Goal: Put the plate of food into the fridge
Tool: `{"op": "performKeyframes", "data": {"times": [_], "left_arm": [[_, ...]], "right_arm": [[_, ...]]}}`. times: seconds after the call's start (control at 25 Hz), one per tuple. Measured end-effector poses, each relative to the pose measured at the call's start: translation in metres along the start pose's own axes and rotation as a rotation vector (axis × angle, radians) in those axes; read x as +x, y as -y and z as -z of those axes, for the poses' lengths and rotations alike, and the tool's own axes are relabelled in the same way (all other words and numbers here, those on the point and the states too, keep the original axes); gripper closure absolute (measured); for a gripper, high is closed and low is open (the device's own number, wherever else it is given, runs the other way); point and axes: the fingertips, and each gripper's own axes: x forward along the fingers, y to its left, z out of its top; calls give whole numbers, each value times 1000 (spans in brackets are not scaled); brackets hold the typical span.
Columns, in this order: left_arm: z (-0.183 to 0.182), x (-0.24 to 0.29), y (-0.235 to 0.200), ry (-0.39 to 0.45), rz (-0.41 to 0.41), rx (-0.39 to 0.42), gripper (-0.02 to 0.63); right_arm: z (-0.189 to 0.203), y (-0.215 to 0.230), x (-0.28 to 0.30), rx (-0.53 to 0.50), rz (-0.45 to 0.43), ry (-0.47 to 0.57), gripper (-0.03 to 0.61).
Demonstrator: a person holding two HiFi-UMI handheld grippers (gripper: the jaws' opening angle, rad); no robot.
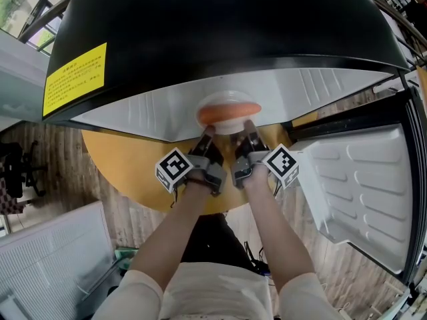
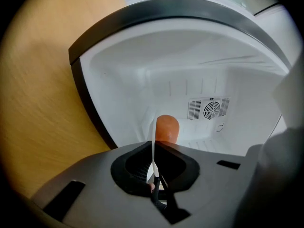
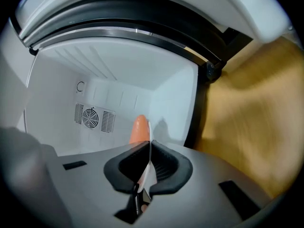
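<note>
Head view: left gripper and right gripper carry the plate of food at the open fridge mouth; left gripper view: jaws nearly closed, pinching plate rim; right gripper view: likewise pinching rim; judged remaining: insertion, set-down, release.

On the table, fridge with door swung out to the right. In its opening, plate bearing sausage; near rim pinched by left tongs and right tongs, side by side; fan vent behind.
</note>
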Motion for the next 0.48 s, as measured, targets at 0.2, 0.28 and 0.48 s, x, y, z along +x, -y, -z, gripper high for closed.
{"op": "performKeyframes", "data": {"times": [0.2, 0.28, 0.48], "left_arm": [[-3, 5, -3, 12, 0, -5, 581], [-4, 7, -3, 12, -1, -3, 581], [-8, 10, -3, 16, -2, 5, 581]], "right_arm": [[-2, 2, 7, -8, -8, 0, 545], [-2, 3, 9, -10, -12, 1, 545], [-3, 2, 15, -8, -19, -4, 545]]}}
